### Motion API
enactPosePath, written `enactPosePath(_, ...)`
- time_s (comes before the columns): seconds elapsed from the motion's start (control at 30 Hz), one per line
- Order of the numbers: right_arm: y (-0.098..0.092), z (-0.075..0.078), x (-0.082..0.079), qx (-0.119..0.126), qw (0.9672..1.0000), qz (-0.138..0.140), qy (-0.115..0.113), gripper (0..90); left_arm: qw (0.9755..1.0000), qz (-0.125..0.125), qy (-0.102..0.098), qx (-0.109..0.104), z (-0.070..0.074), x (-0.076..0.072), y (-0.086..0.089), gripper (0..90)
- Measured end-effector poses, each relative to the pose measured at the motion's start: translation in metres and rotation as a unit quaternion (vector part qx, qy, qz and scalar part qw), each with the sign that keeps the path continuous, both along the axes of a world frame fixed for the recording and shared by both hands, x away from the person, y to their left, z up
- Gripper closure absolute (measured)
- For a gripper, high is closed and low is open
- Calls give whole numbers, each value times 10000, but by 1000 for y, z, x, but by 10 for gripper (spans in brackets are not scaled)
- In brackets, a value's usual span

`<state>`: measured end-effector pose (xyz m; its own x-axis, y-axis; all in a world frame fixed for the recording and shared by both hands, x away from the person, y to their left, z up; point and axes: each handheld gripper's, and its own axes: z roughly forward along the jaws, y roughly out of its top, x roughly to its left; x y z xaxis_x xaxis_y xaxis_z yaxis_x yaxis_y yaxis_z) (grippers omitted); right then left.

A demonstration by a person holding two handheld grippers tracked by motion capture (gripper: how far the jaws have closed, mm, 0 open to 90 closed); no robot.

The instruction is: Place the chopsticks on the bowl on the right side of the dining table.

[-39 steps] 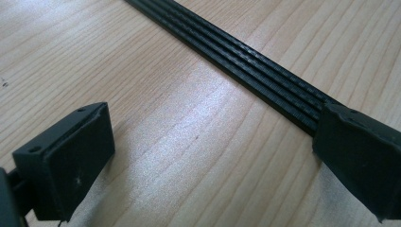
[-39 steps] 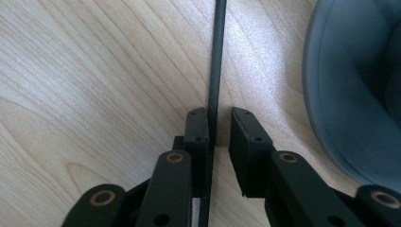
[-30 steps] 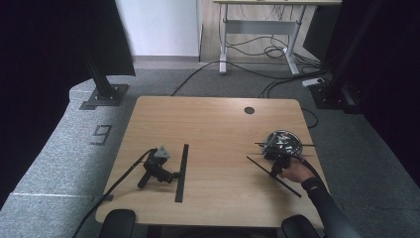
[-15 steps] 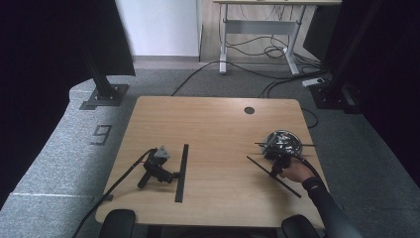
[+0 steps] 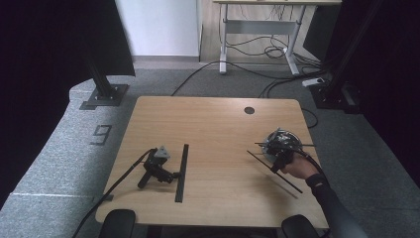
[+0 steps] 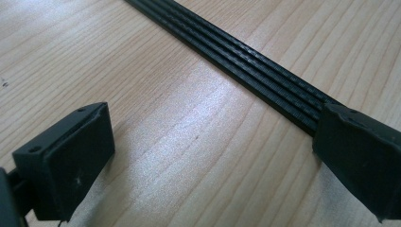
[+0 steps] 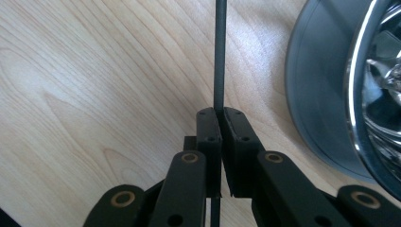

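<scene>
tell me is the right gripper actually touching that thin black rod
Touching. In the right gripper view the right gripper has its jaws shut on the thin black rod, which runs out from between the pads with no gap showing.

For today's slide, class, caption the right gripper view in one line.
Right gripper shut on a thin black rod beside a shiny round part on the wooden table.

We see a thin black rod (image 7: 219, 56) lying flat on the bench (image 5: 213, 124), just beside a round chrome-and-grey wheel (image 7: 350, 90).
</scene>
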<state>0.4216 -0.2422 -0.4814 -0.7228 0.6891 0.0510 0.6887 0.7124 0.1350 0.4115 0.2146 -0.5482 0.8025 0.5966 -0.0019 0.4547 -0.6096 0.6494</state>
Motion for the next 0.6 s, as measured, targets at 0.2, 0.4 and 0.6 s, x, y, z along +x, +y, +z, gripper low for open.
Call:
enactPosePath(0.2, 0, 12, 1, -37, 10000, 12, -47, 856, 10000, 3, 3, 1, 0, 0, 0, 0)
enactPosePath(0.4, 0, 28, 1, 9, 9999, 27, -153, 856, 10000, 4, 2, -1, 0, 0, 0, 0)
enactPosePath(0.6, 1, 42, 2, 36, 9998, 3, -215, 856, 10000, 2, -2, 0, 0, 0, 0, 0)
